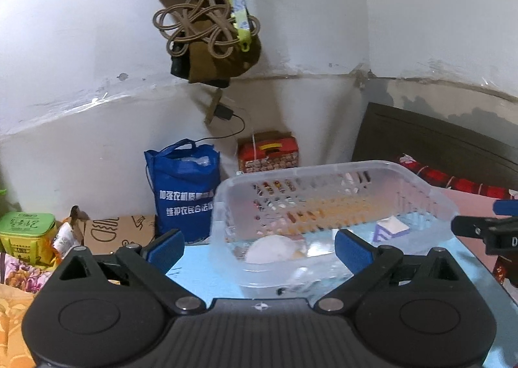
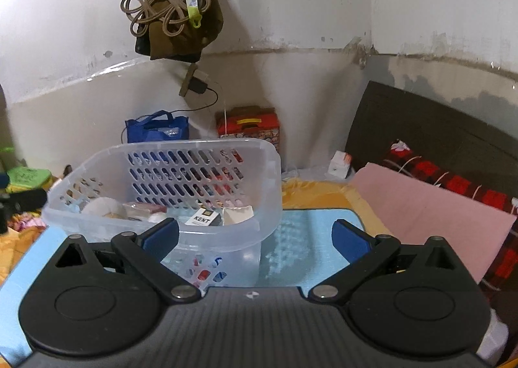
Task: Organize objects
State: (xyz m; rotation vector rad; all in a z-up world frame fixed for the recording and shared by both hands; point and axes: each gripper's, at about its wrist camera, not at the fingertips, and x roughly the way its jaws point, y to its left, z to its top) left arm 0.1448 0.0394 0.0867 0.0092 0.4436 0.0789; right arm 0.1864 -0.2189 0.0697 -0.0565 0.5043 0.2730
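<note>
Left gripper (image 1: 259, 246) spread wide, nothing between its blue pads; I see the clear basket (image 1: 430, 193) just ahead of it on the blue tabletop (image 1: 207, 274). Right gripper (image 2: 255, 237) also wide and empty, basket ahead and to its left. Inside the basket: a Kent pack (image 2: 204, 217), a white round thing (image 2: 105, 207), a small white carton (image 2: 238, 215). Beyond, on the floor by the wall, a blue tote bag (image 1: 184, 186) and a red gift box (image 1: 268, 152).
</note>
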